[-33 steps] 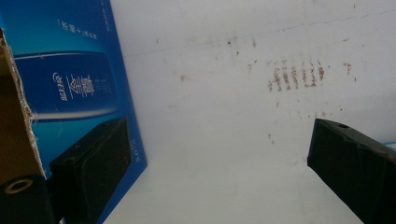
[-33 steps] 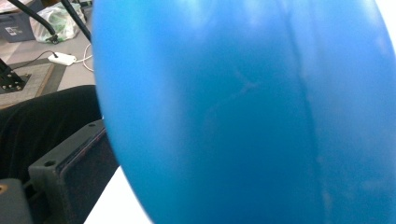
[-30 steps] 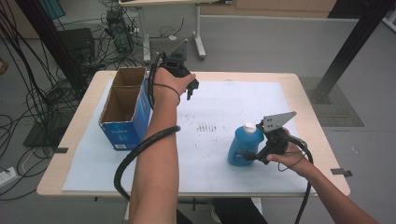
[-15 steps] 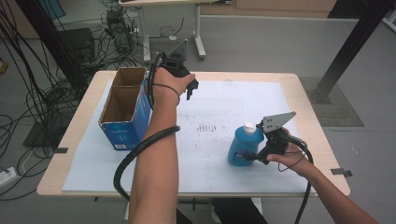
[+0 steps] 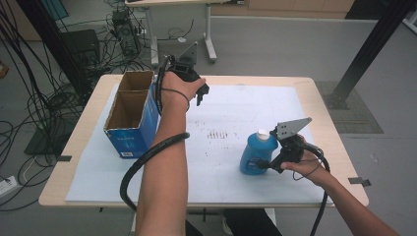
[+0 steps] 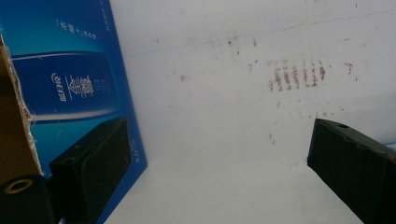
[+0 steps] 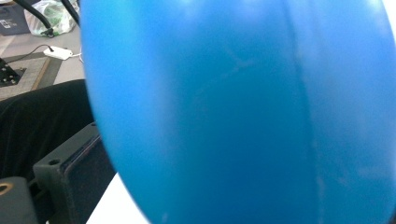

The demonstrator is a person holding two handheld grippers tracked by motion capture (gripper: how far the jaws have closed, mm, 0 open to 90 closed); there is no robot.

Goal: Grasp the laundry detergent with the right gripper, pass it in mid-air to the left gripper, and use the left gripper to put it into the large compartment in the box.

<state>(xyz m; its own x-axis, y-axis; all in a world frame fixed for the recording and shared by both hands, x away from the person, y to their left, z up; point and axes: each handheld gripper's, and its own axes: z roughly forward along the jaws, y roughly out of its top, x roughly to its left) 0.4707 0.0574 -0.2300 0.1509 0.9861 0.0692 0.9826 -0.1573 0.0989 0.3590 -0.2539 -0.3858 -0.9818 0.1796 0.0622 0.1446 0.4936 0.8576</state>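
Observation:
A blue plastic bottle [image 5: 253, 153] with a white cap [image 5: 263, 133] stands on the white sheet at the right front of the table. My right gripper [image 5: 264, 164] is shut on its lower body from the right; in the right gripper view the bottle [image 7: 233, 93] sits close between the jaws, one black finger [image 7: 70, 177] against its side. My left gripper [image 5: 200, 96] hangs open above the sheet beside an open blue cardboard box [image 5: 132, 140]. In the left gripper view the jaws stand wide apart with nothing between them, the box wall [image 6: 70, 79] at the left.
A white sheet [image 5: 236, 108] covers most of the wooden table [image 5: 324, 103] and bears brown smudges [image 5: 219, 133] in its middle. The box top is open, its inside brown. Cables, a black frame and another table's legs stand on the floor behind.

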